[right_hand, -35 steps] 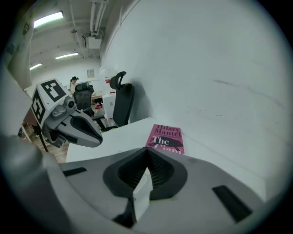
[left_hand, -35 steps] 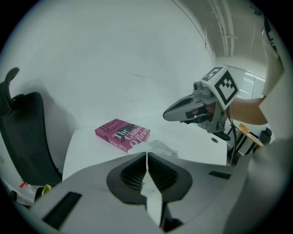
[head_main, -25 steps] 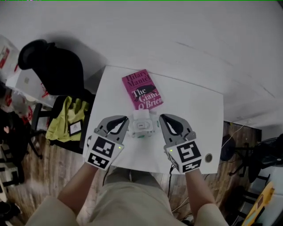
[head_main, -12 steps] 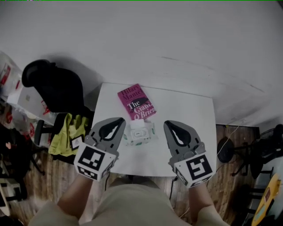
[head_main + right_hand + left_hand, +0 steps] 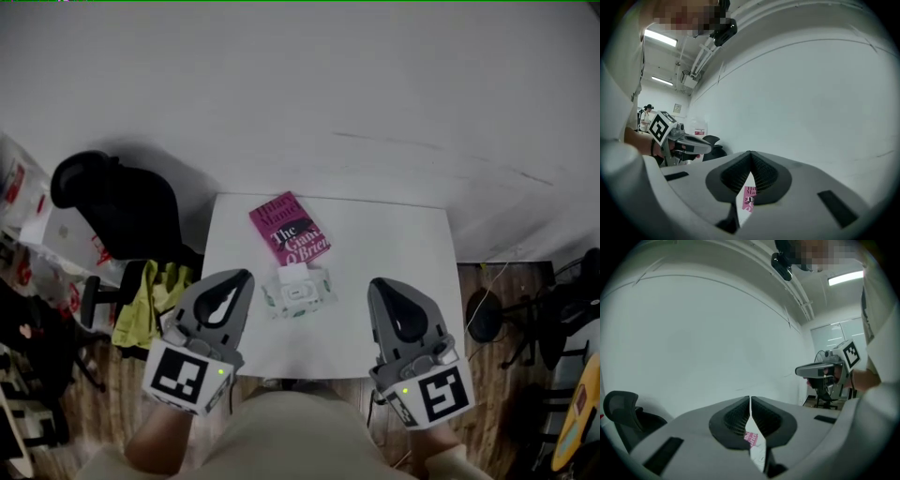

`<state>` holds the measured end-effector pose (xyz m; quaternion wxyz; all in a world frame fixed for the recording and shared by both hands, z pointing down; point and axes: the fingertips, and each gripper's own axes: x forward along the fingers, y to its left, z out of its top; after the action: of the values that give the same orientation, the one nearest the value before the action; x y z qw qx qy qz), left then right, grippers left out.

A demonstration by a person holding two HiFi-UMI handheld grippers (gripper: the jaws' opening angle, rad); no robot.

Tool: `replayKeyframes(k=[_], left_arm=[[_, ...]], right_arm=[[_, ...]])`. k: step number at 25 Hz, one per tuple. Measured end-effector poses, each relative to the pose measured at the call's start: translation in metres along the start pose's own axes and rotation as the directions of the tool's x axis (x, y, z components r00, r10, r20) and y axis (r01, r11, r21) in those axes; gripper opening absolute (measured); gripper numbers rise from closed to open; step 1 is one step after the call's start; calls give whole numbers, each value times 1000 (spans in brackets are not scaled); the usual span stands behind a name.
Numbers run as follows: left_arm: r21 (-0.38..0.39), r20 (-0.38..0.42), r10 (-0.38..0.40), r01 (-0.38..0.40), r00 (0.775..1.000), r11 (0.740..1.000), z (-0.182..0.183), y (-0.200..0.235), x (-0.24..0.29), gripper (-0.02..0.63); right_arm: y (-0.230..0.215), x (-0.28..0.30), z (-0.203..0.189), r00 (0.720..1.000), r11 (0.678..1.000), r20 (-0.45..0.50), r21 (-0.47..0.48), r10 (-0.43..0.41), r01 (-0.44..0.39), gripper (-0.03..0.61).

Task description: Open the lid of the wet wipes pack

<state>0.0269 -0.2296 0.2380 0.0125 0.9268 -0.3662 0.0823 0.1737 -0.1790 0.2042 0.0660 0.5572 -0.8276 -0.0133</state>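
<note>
Pack (image 5: 297, 292) lies between left gripper (image 5: 242, 278) (and right gripper (image 5: 378, 285)).

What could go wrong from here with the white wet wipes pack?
1. The left gripper and right gripper are both shut, clear of the white wet wipes pack; descending shut, they'd likely shove it, not catch the lid.
2. The pack lies loose on the white table; a lid pull may lift it whole.
3. The magenta paperback book sits close beyond it; a slide could nudge it.
</note>
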Motion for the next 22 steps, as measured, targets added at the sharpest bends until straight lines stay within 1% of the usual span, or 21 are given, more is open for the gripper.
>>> replayKeyframes(k=[2, 5, 10, 12, 17, 22], left_arm=[[12, -16, 9, -8, 1000, 1000, -6, 0, -3, 29], [16, -36, 6, -5, 999, 1000, -17, -1, -4, 29], [-10, -66, 11, -12, 998, 1000, -34, -4, -4, 29], [-12, -78, 15, -16, 997, 1000, -37, -4, -4, 29], [-4, -76, 39, -39, 996, 999, -34, 3, -7, 29], [9, -86, 26, -26, 996, 1000, -36, 0, -5, 29]], right_arm=[[1, -5, 4, 1000, 1000, 13, 17, -6, 6, 23], [5, -9, -2, 1000, 999, -8, 41, -8, 9, 23], [16, 2, -41, 996, 996, -85, 87, 8, -1, 23], [20, 5, -49, 995, 995, -98, 101, 19, -9, 22], [25, 5, -51, 994, 993, -101, 114, 37, -25, 23], [22, 9, -52, 994, 993, -99, 117, 48, -36, 21]])
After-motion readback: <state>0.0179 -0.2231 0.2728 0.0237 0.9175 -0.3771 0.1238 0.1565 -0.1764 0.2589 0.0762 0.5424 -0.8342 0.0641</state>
